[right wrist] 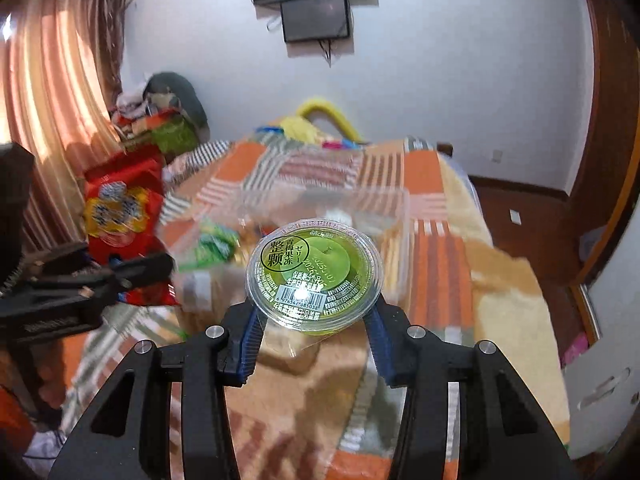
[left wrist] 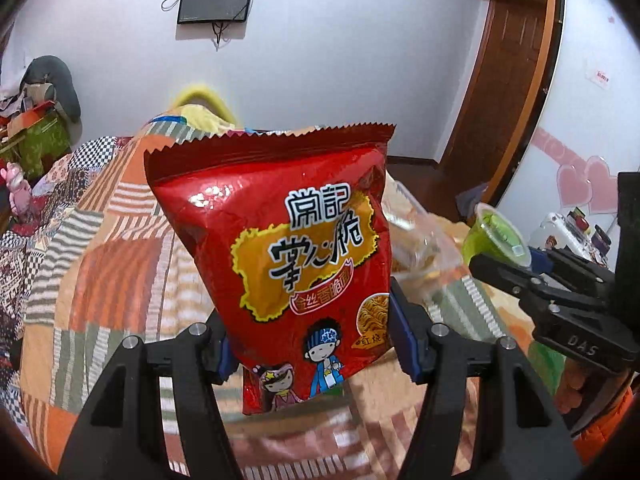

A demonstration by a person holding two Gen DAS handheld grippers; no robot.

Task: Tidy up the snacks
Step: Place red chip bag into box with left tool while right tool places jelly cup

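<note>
While held above the blurred bedspread, left claw (left wrist: 312, 348) clamps red snack bag (left wrist: 280, 220), right claw (right wrist: 312, 320) grips green jelly cup (right wrist: 314, 276)

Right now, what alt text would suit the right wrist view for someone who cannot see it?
The right gripper holds a green jelly cup above a patchwork blanket. At left, the left gripper holds a red snack bag.

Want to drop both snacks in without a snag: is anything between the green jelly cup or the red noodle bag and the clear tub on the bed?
Nothing visible blocks either. The jelly cup hangs above the clear tub; the red bag is beside it.
</note>
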